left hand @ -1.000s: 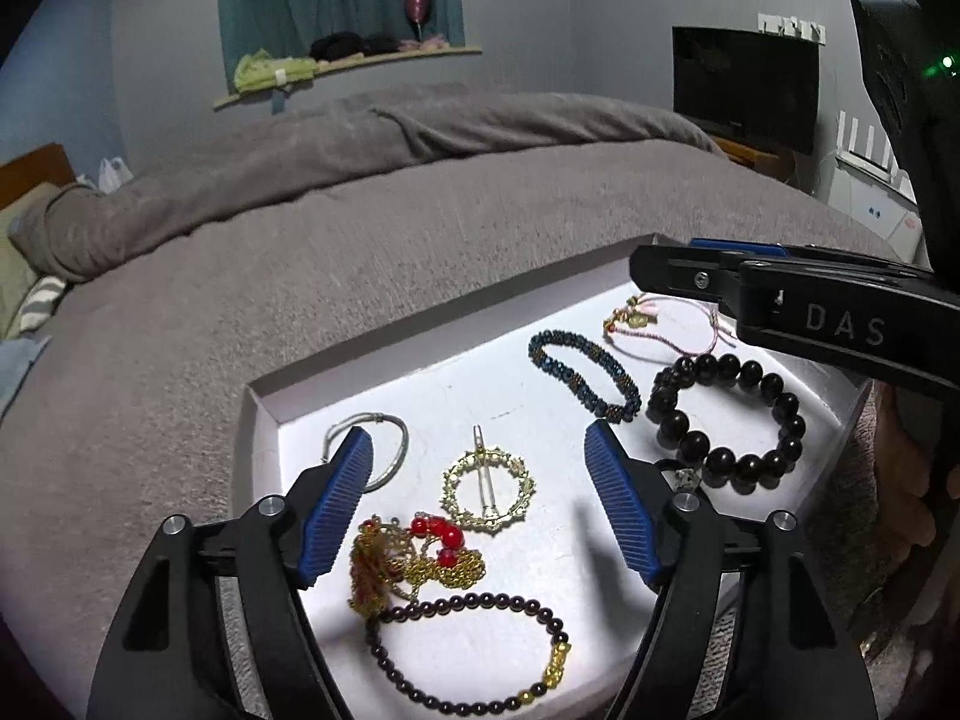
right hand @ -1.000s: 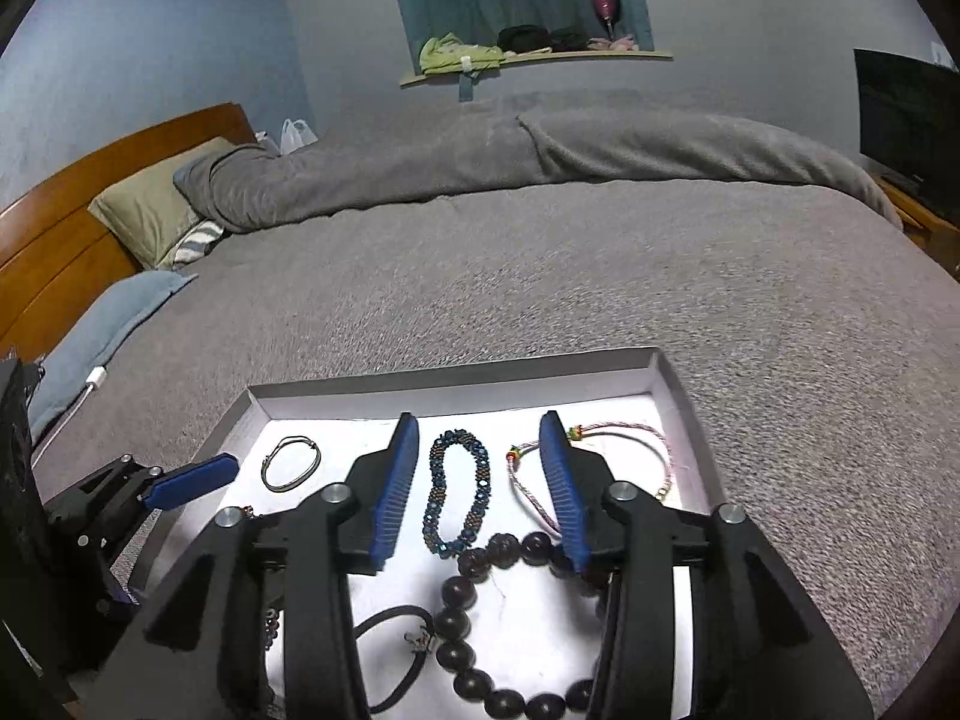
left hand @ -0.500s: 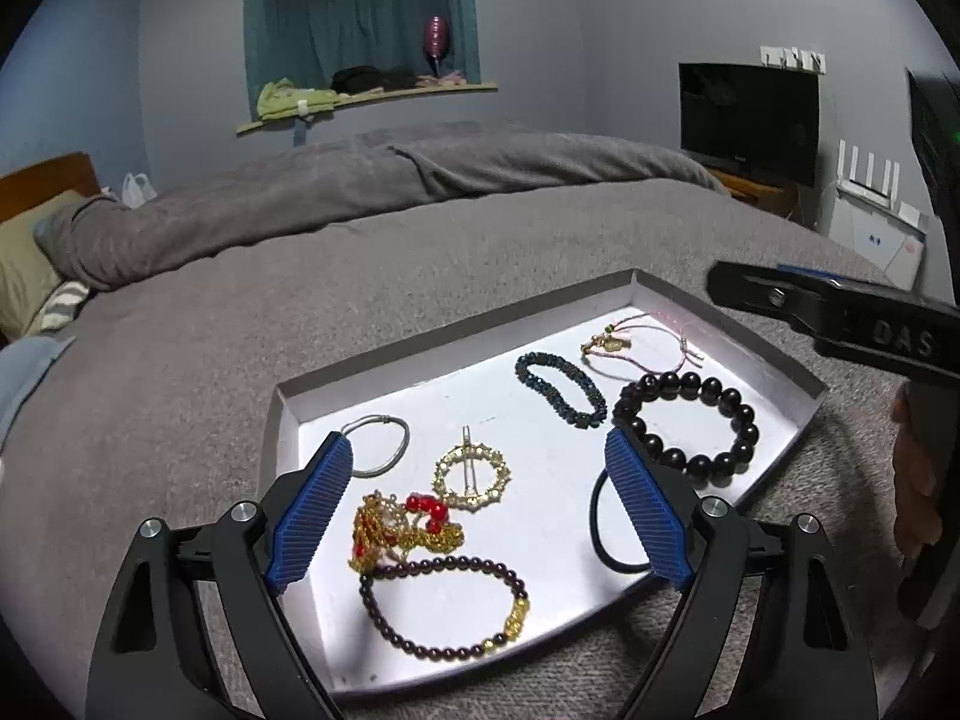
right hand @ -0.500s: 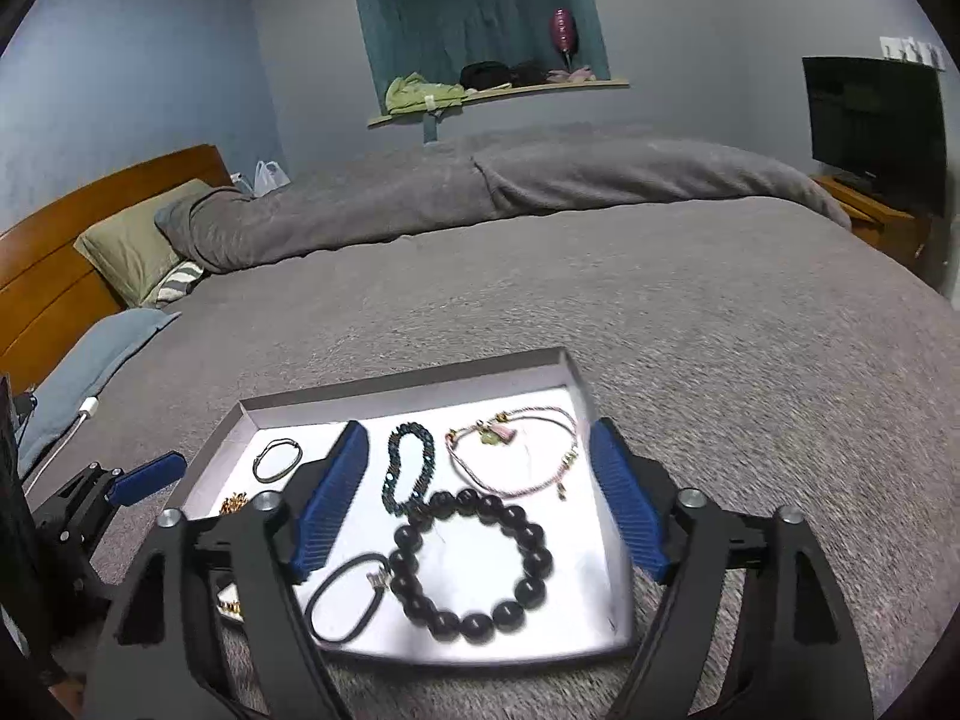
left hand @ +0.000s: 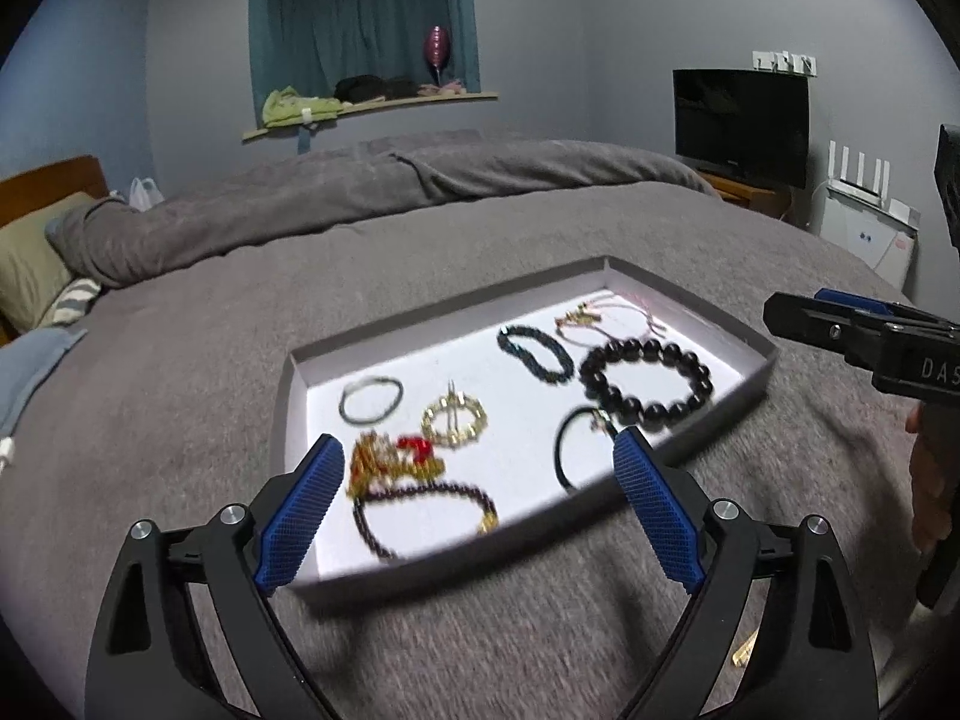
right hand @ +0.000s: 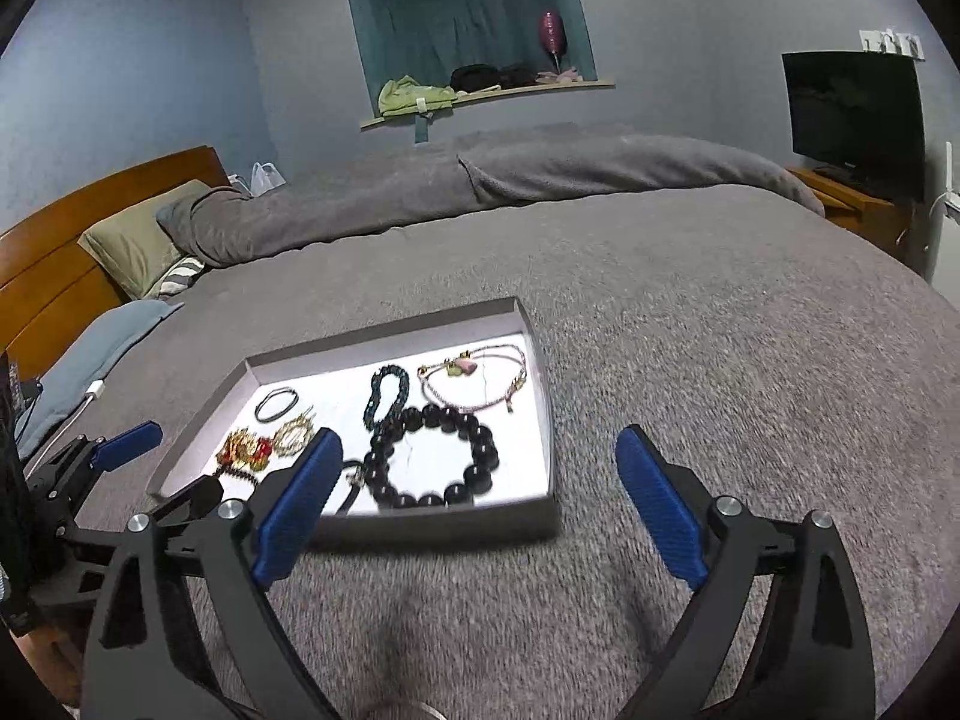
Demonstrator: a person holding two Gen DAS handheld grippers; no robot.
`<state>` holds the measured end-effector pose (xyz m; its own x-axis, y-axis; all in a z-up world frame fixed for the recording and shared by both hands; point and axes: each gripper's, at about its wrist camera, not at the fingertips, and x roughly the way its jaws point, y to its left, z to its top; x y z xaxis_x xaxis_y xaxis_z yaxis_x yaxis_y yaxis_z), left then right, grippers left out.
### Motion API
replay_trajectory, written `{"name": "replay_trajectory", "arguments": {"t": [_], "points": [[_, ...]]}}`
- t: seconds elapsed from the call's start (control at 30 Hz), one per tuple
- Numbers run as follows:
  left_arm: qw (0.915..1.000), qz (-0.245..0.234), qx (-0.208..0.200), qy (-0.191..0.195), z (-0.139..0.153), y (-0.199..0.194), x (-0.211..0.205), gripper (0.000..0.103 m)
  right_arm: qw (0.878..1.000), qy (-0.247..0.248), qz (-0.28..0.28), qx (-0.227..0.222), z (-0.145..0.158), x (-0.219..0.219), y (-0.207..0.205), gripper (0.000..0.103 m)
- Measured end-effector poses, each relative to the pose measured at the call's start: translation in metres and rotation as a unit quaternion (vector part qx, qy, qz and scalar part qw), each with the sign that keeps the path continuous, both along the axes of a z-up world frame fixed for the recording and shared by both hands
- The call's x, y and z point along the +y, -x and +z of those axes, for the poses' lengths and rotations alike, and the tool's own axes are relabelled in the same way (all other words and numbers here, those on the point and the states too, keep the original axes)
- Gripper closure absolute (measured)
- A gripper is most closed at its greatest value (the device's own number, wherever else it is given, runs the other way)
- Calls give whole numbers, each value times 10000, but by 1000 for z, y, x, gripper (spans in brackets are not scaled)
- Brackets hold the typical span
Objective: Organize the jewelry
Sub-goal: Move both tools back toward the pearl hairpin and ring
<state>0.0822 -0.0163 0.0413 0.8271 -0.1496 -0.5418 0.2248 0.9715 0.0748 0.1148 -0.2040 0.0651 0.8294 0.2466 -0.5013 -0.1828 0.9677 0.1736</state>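
Observation:
A shallow grey tray [left hand: 708,300] [right hand: 540,372] lies on the bed and holds the jewelry. In it are a big black bead bracelet [left hand: 654,414] [right hand: 381,465], a teal bead bracelet [left hand: 531,354] [right hand: 384,399], a pink cord bracelet [left hand: 606,324] [right hand: 474,387], a gold ring clip [left hand: 454,420], a grey hair tie [left hand: 370,399], a gold and red tangle [left hand: 396,459], a dark bead bracelet [left hand: 420,487] and a black hair tie [left hand: 564,450]. My left gripper [left hand: 475,438] hovers over the tray's near edge, its jaws opening and empty. My right gripper [right hand: 478,437] hangs before the tray's near right corner, jaws opening, holding nothing.
The tray rests on a grey blanket [right hand: 690,312] that covers the bed. A pillow [right hand: 138,246] and wooden headboard [right hand: 72,258] are at far left, a TV [left hand: 741,120] at far right. A person's hand [left hand: 927,480] shows at the right edge.
Both grippers have drawn back from the tray, which now lies farther ahead. Both pairs of jaws have spread wider, the right pair by far the more.

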Motion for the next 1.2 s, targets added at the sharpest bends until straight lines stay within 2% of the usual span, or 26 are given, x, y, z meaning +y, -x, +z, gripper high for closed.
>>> {"name": "replay_trajectory", "arguments": {"t": [0.37,0.67,0.93,1.1,1.17,1.2], "points": [[9998,30,100,141,-8,36,5,11,9999,132,39,17,-12,-9,38,9],[9995,-106,273,69,-22,58,-4,11,9992,319,149,180,-34,-20,69,9],[9972,-617,415,-25,-36,81,-28,11,9970,558,454,302,-51,-18,95,9],[9919,-1133,570,86,-45,85,-45,11,9969,531,434,381,-55,-24,102,11],[9905,-1254,557,6,-48,86,-53,13,9971,502,379,430,-57,-28,101,16],[9902,-1296,521,-65,-50,87,-57,14,9971,513,329,466,-58,-30,100,23]]}}
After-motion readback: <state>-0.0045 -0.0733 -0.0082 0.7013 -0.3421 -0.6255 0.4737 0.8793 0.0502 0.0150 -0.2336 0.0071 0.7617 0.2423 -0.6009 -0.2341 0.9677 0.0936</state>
